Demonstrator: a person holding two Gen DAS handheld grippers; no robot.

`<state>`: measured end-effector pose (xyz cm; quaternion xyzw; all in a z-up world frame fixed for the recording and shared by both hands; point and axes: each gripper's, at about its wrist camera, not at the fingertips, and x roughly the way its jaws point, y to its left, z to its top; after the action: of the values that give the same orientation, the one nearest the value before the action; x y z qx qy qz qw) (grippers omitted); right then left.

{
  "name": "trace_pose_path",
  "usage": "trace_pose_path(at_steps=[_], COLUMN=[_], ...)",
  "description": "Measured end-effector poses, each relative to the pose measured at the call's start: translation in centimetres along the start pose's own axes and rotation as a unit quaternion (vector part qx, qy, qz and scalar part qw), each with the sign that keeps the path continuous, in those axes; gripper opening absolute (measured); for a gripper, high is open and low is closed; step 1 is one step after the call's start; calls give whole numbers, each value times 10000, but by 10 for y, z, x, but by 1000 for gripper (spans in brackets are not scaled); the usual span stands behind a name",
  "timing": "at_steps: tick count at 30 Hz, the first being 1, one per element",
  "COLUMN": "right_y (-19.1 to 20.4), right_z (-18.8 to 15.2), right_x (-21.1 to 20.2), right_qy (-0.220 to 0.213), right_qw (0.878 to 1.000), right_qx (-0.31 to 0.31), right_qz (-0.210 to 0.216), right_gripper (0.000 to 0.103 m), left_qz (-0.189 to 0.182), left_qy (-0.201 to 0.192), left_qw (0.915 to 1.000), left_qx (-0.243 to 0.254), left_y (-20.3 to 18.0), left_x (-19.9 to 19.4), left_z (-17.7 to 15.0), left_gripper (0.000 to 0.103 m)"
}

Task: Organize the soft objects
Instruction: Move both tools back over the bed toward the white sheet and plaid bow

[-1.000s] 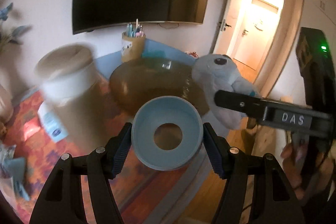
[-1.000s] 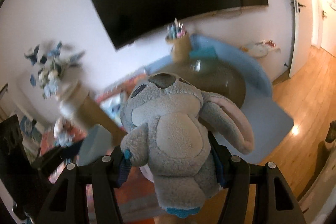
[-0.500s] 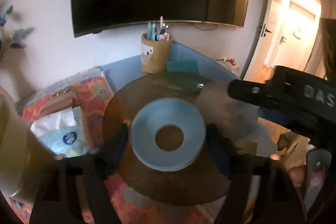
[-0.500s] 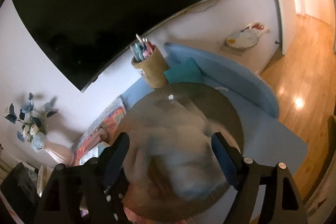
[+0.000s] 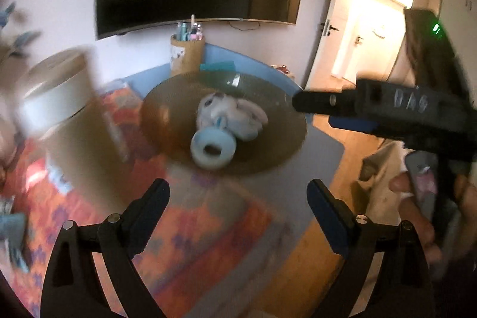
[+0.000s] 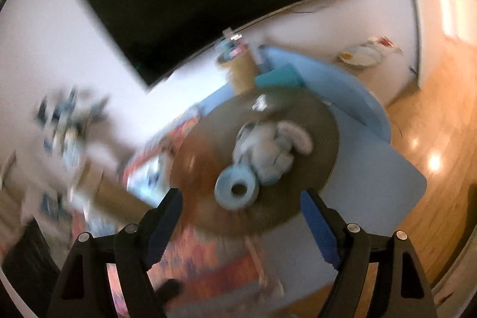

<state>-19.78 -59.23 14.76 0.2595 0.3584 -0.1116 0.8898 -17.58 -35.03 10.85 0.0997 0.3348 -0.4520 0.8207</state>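
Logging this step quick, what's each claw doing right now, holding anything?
Left claw: open, empty, jaws just opening.
Right claw: open, empty.

Your left claw (image 5: 238, 198) stands wide open, the two black fingers with blue pads far apart, and nothing is between them. Its jaws have just been opening. It points forward and downward.

Your right claw (image 6: 241, 209) is also open and empty, and its jaws have just been opening too, though in the last moment they hardly changed. It points downward at about the same slope.

In the left wrist view your right claw comes in from the right side as a long black bar, blurred. Below it your right hand (image 5: 417, 210) wraps around the handle; the fingers are seen, but not sharply.
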Motion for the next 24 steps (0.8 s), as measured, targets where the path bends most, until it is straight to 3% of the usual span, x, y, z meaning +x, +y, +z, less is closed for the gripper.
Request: trace_pose_path(at_steps=[4, 10, 14, 19, 21, 24], right_y=[52, 162, 226, 310, 333, 366], right_z=[-42, -87, -108, -144, -152, -161], right_x=[1, 16, 42, 93, 107, 131], right_qy=[306, 634, 830, 1027, 1048, 1137], right_qw=[9923, 9630, 9475, 9216, 9146, 9051], right_qx=[-1184, -2515, -2879, -3466, -3508, -3582], right_qz=[202, 732, 1112, 1411, 1714, 1991], right_gripper=[80, 80, 80, 80, 80, 80], left_qz=[286, 1371, 2026, 2937, 3049, 3083], left_qy=[-149, -440, -589, -338, -103, 327], left_qw=[9990, 9873, 9693, 9306, 9231, 9213], left_qx=[-311, -669, -1262, -2159, -2340, -2348], left_y=[40, 105, 169, 259, 289, 315], left_x=[-46, -110, -153, -188, -190, -180], left_z=[-27, -62, -90, -135, -149, -159], left_gripper=[93, 93, 93, 93, 93, 93])
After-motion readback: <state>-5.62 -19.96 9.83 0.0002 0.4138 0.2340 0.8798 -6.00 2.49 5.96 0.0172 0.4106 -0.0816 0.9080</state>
